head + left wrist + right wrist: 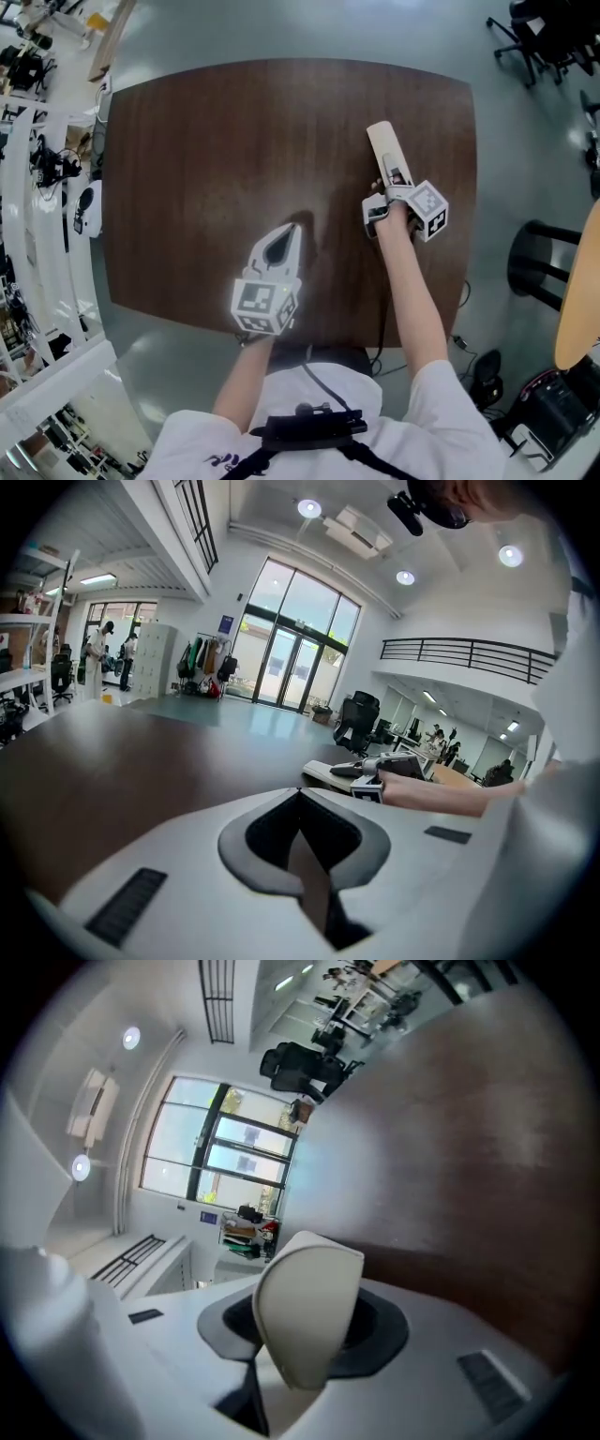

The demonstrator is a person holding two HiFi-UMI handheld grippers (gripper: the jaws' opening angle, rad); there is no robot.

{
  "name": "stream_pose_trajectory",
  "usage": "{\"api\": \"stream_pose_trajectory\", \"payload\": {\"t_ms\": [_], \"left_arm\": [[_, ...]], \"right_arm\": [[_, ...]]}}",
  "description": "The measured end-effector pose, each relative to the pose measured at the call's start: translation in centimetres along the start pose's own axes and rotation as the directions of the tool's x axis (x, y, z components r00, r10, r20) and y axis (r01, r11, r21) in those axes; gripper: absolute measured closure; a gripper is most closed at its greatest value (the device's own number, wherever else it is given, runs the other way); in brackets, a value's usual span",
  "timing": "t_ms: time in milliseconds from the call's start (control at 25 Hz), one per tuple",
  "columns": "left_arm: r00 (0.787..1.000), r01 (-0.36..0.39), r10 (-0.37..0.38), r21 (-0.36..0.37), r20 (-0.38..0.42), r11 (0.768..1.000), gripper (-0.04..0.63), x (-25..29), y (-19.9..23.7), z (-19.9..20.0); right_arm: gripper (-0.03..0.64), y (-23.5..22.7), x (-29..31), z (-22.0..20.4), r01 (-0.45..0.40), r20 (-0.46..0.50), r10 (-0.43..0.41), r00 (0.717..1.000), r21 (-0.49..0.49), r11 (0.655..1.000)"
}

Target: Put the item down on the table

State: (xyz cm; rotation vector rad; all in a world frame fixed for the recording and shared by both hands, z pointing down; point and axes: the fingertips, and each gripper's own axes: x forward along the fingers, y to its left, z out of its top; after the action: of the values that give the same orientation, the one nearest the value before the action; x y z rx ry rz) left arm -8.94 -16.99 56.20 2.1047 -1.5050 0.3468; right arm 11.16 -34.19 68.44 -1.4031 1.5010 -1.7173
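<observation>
A long, flat cream item [382, 145] is gripped at its near end by my right gripper [387, 186], which is shut on it over the right part of the brown table [206, 159]. The item points away from me. In the right gripper view its rounded end [309, 1297] sticks out between the jaws. From the left gripper view the item [323, 773] lies level and low over the tabletop; I cannot tell whether it touches. My left gripper [284, 234] hovers near the table's front middle, shut and holding nothing [302, 803].
The table's right edge [472, 187] is close to the right gripper. Off the table stand a black stool [544, 262] at the right, office chairs [539, 37] at the back right and white shelving [37, 187] along the left.
</observation>
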Motion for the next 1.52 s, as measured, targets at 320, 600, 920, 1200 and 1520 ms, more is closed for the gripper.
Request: {"api": "stream_pose_trajectory", "payload": {"t_ms": [320,600,920,1200,1520], "left_arm": [[1.0,0.012,-0.012,-0.005,0.001,1.0,0.583,-0.5,0.2,-0.4],[1.0,0.013,-0.013,-0.006,-0.002,1.0,0.583,-1.3,-0.3,-0.7],[0.999,0.036,-0.036,0.002,0.002,0.999,0.583,-2.7,-1.7,-1.6],[0.998,0.059,-0.059,0.014,-0.005,0.998,0.583,-3.9,-2.5,-2.4],[0.994,0.104,-0.103,0.025,-0.037,0.994,0.583,-4.7,-3.8,-4.2]], "right_arm": [[0.469,-1.5,-0.7,-0.8,-0.053,0.106,0.025,0.994,0.275,0.96],[0.469,-2.5,-1.7,-1.2,-0.034,0.114,0.007,0.993,0.24,0.97],[0.329,-3.3,-4.4,-2.4,-0.054,0.113,0.029,0.993,0.224,0.973],[0.2,-2.1,-7.8,-3.9,-0.031,0.104,0.027,0.994,0.037,0.999],[0.167,-3.4,-10.7,-5.7,0.097,0.026,-0.096,0.995,-0.471,0.877]]}}
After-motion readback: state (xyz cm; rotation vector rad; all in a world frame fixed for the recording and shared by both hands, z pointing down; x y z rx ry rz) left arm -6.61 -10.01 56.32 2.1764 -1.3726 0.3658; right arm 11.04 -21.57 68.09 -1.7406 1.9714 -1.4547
